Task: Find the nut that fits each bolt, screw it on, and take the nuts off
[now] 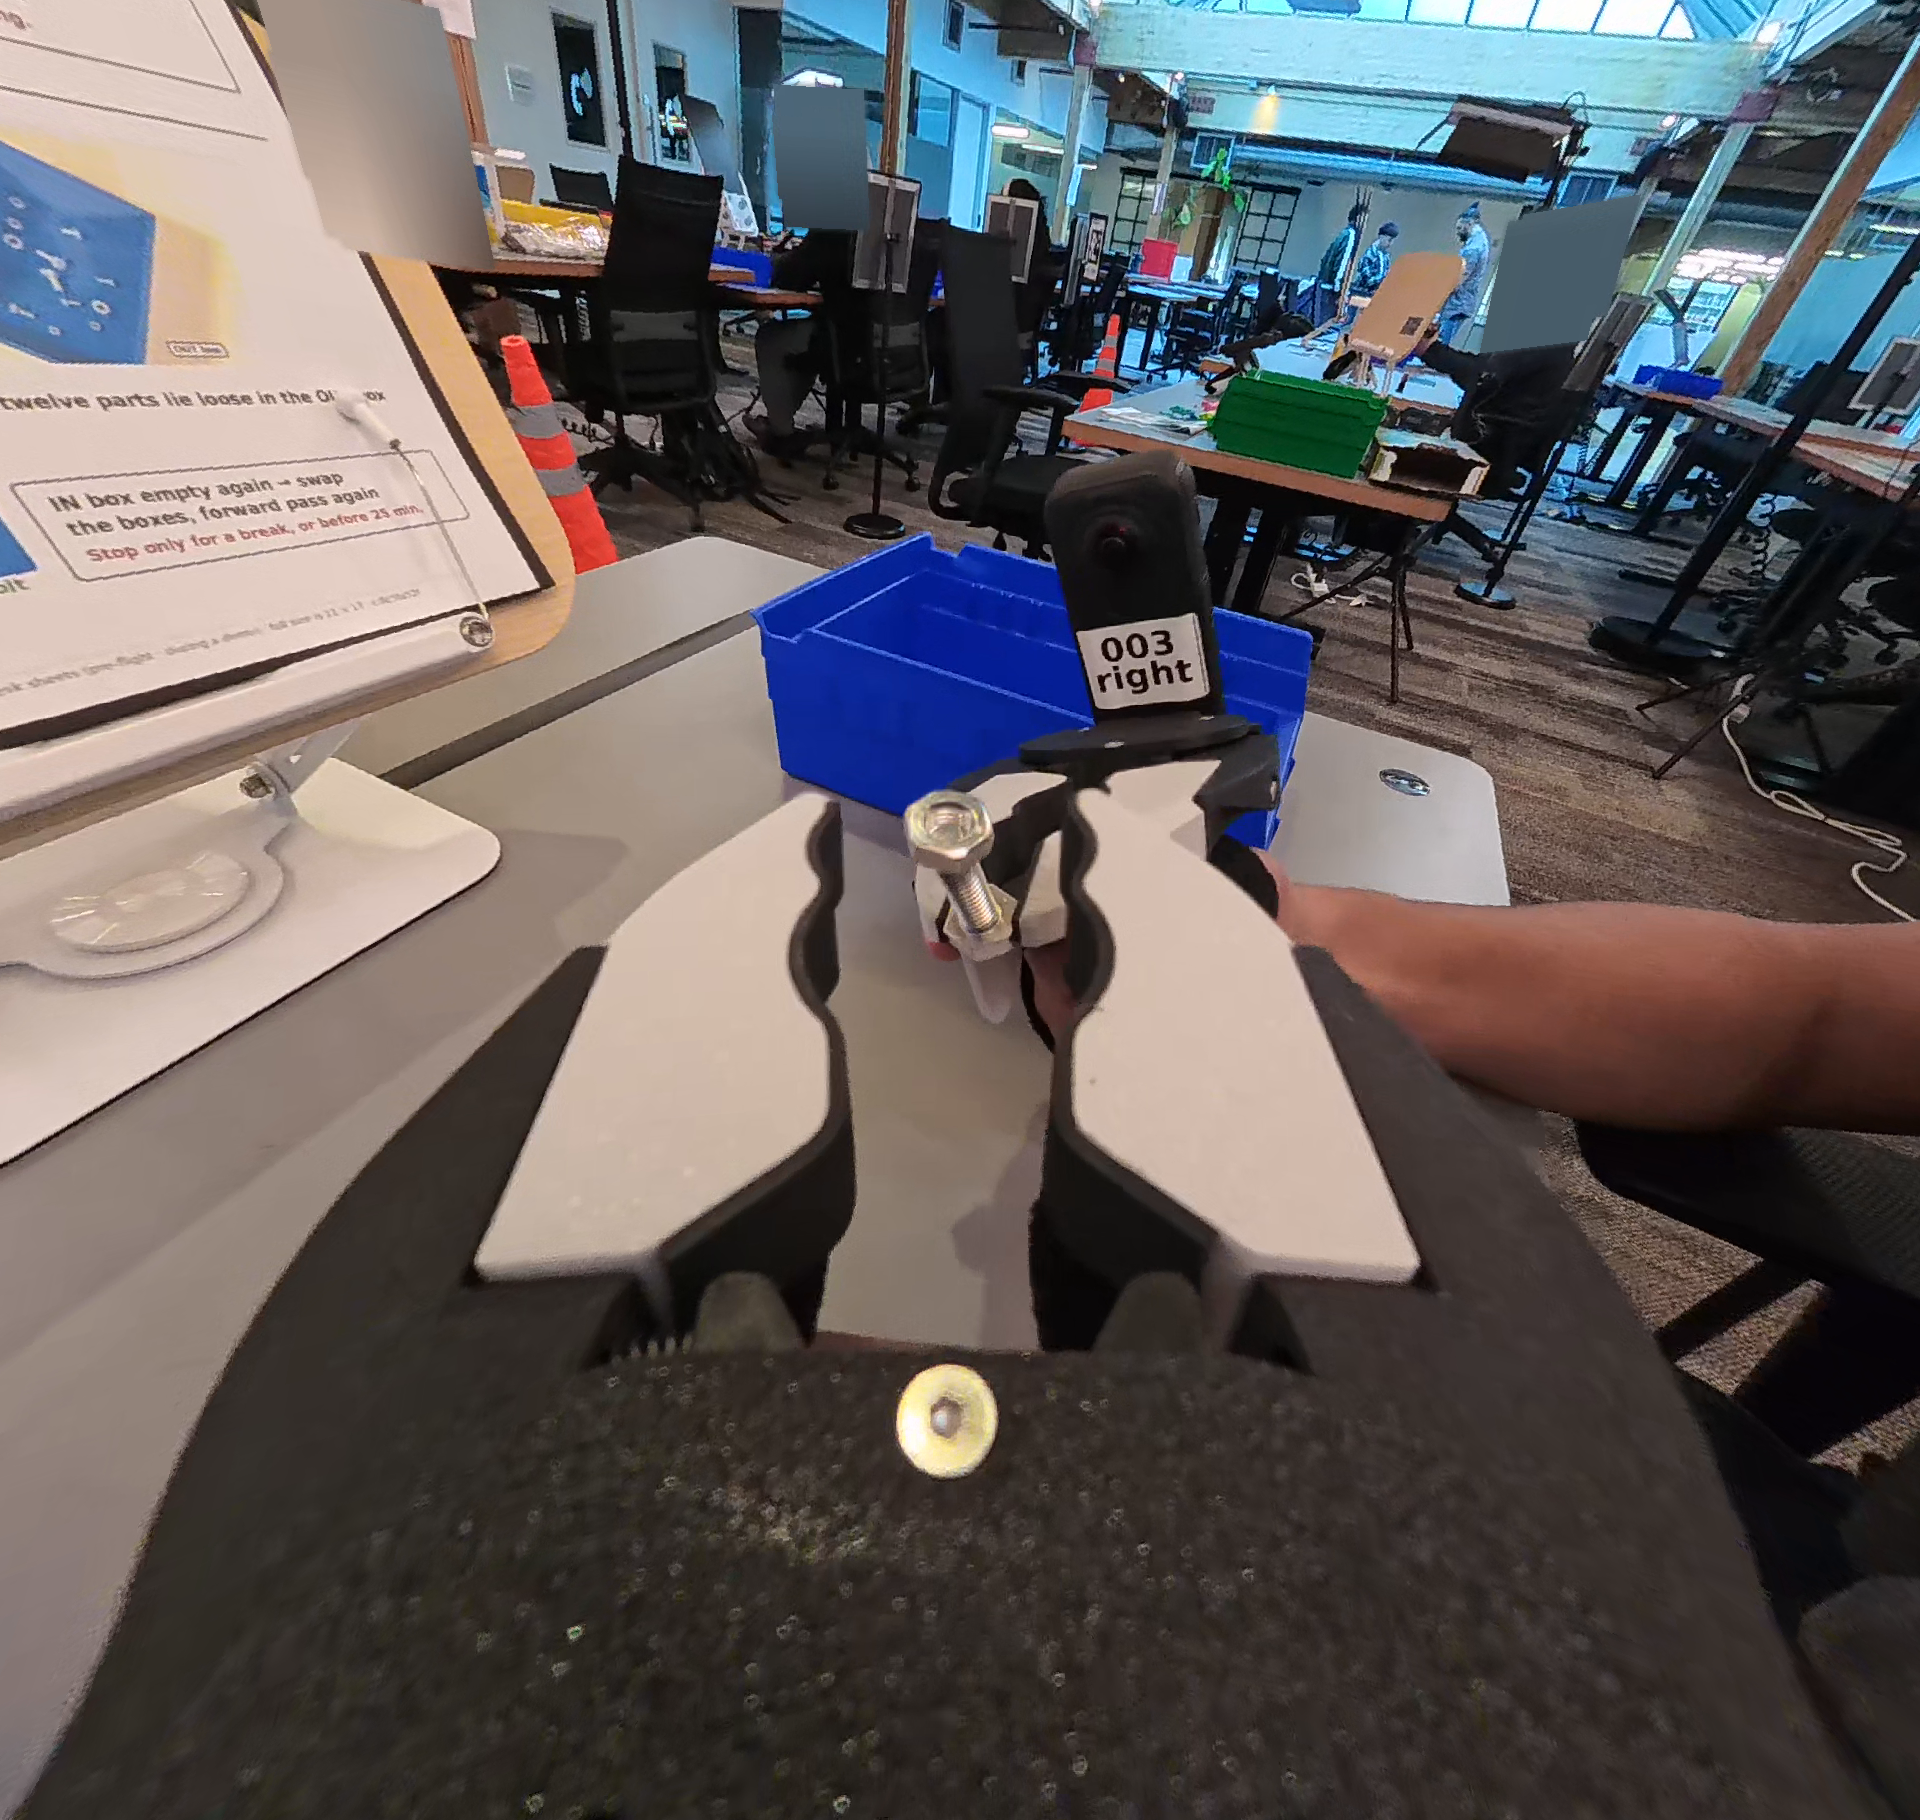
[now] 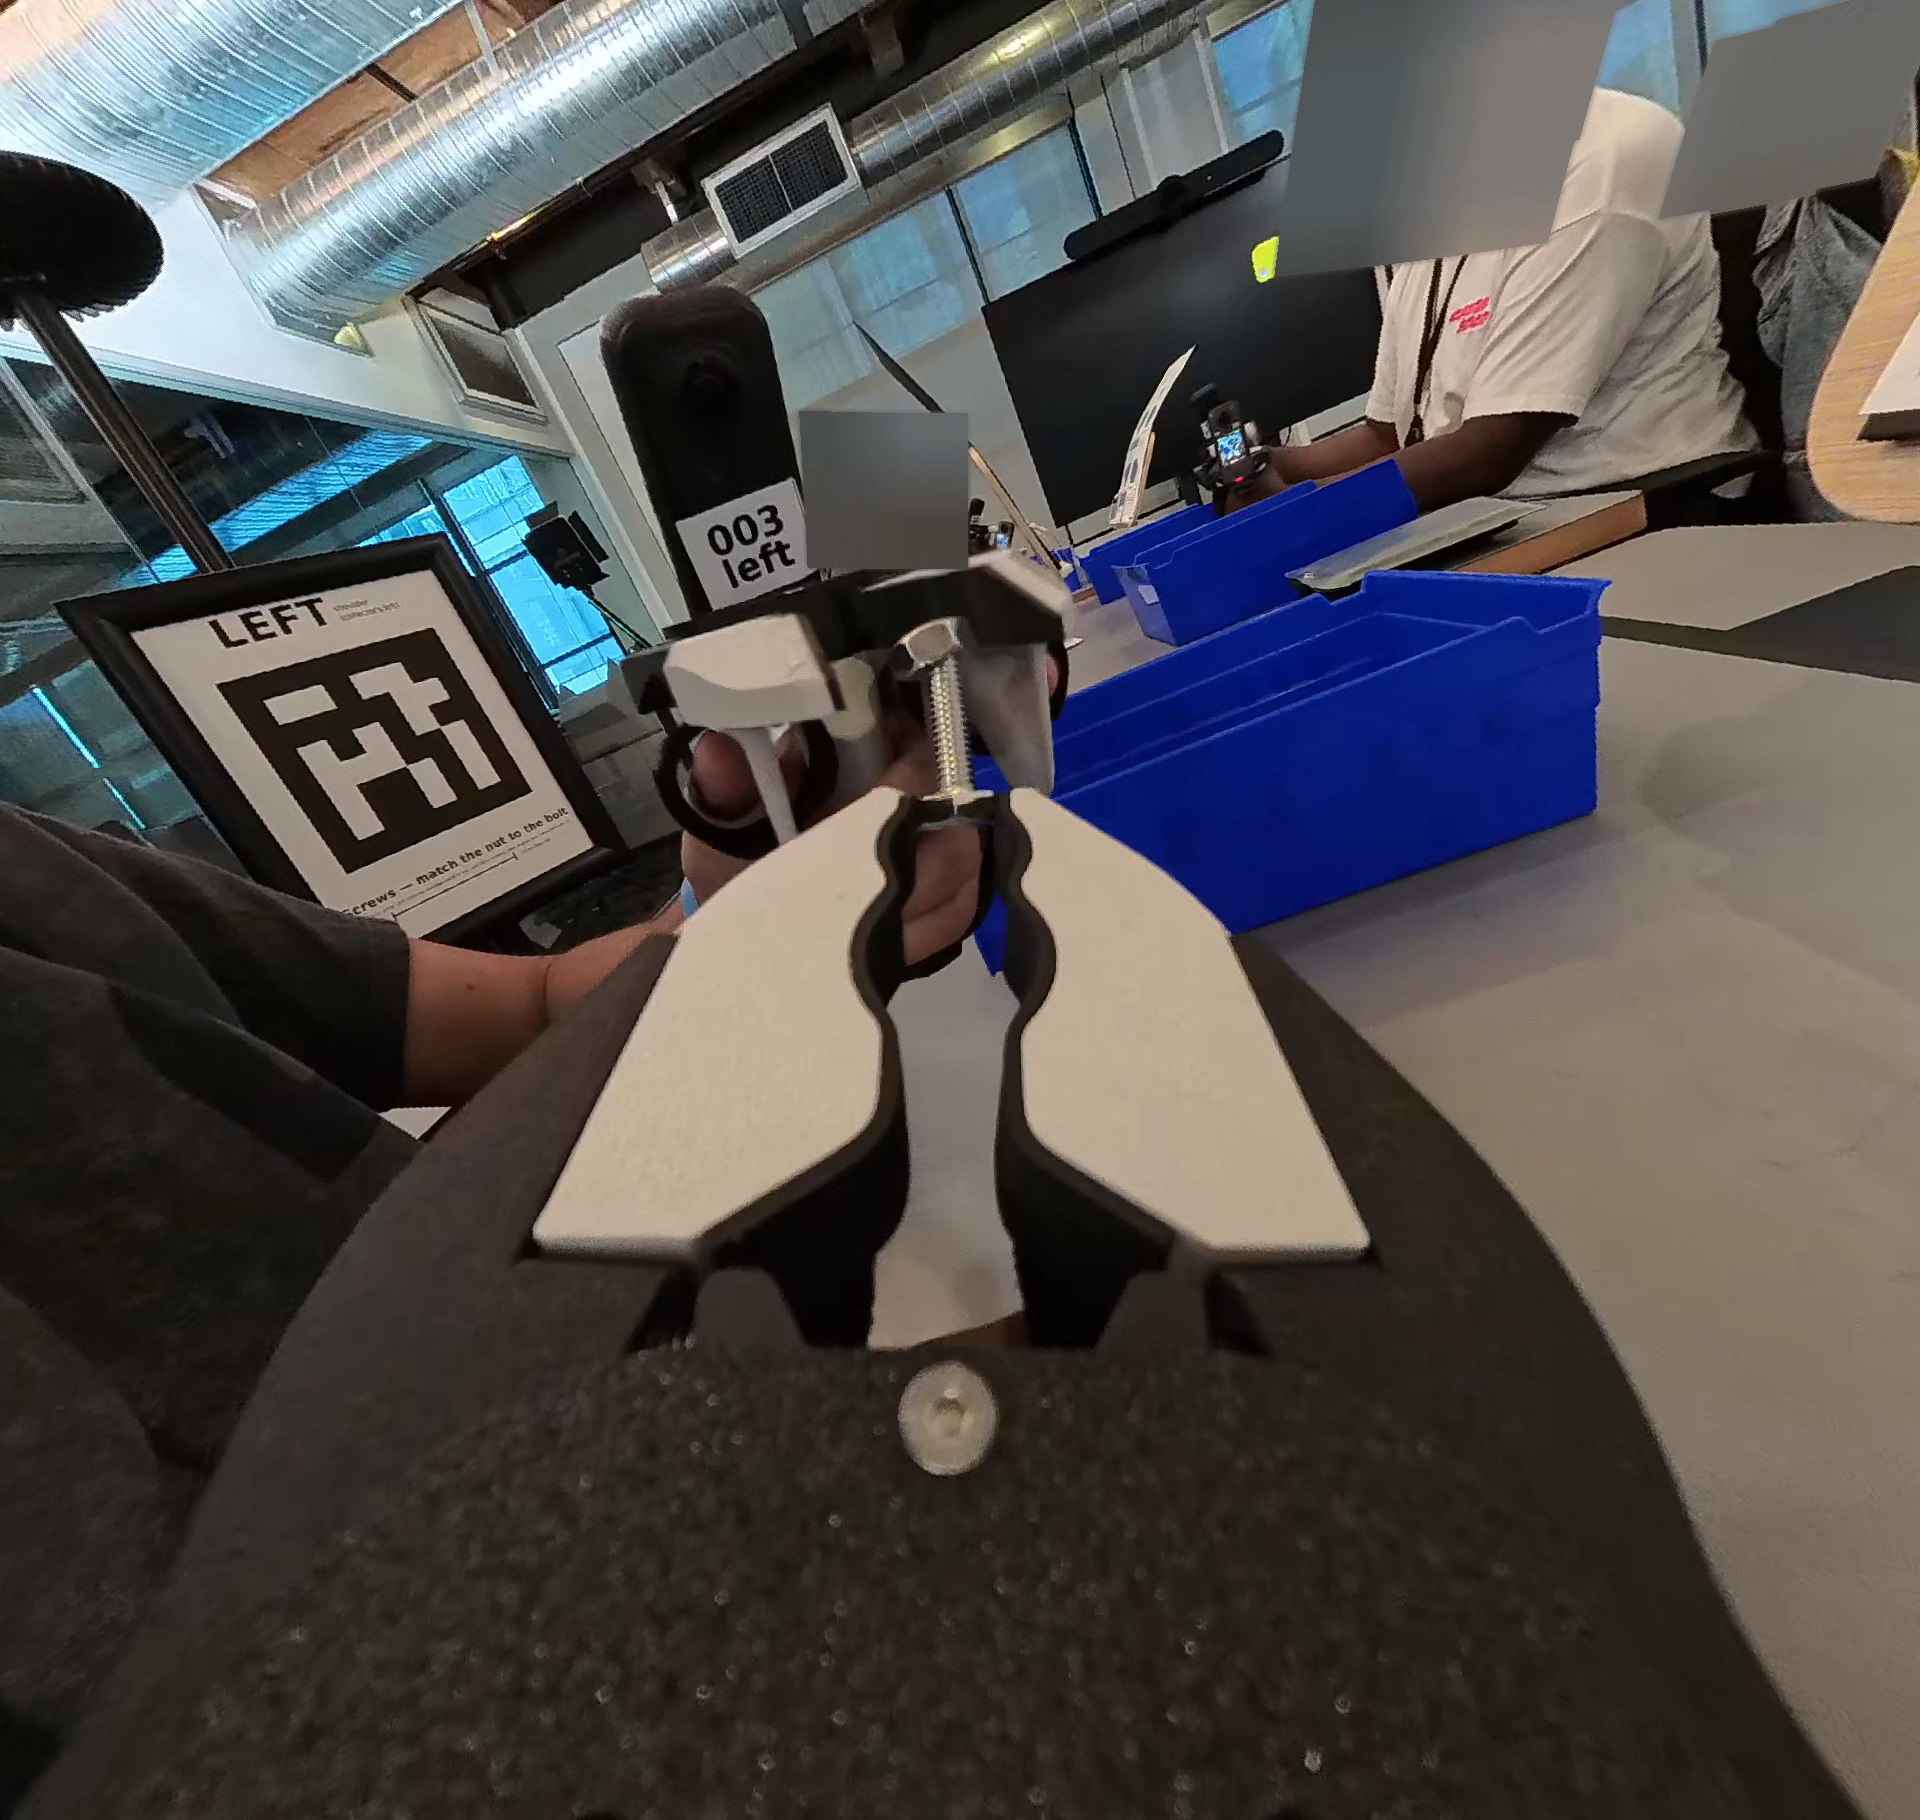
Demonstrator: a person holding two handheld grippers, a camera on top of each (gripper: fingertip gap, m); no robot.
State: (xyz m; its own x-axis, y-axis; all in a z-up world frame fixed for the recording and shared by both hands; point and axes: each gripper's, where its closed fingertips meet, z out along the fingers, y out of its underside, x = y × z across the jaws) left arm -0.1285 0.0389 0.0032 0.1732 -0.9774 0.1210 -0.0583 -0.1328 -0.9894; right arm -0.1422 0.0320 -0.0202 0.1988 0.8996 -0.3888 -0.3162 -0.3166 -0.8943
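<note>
A silver bolt (image 1: 961, 877) stands nearly upright above the grey table, hex head (image 1: 948, 828) on top. A nut (image 1: 992, 923) sits on its lower threaded end. My right gripper (image 2: 958, 814) is shut on that nut (image 2: 961, 812), and the bolt (image 2: 948, 731) rises from its fingertips. In the left wrist view the right gripper (image 1: 987, 929) faces the camera. My left gripper (image 1: 951, 814) is open, its fingers on either side of the bolt head without touching it. It also shows in the right wrist view (image 2: 883, 700), jaws wide apart around the head (image 2: 930, 646).
A blue bin (image 1: 914, 669) stands on the grey table (image 1: 520, 939) just behind the grippers; it shows to the right in the right wrist view (image 2: 1351, 731). A document stand (image 1: 260, 523) is at the left. A framed marker sign (image 2: 353, 731) stands nearby. A forearm (image 1: 1558, 1001) reaches in from the right. Both grippers' tips are close together, under 4 cm apart.
</note>
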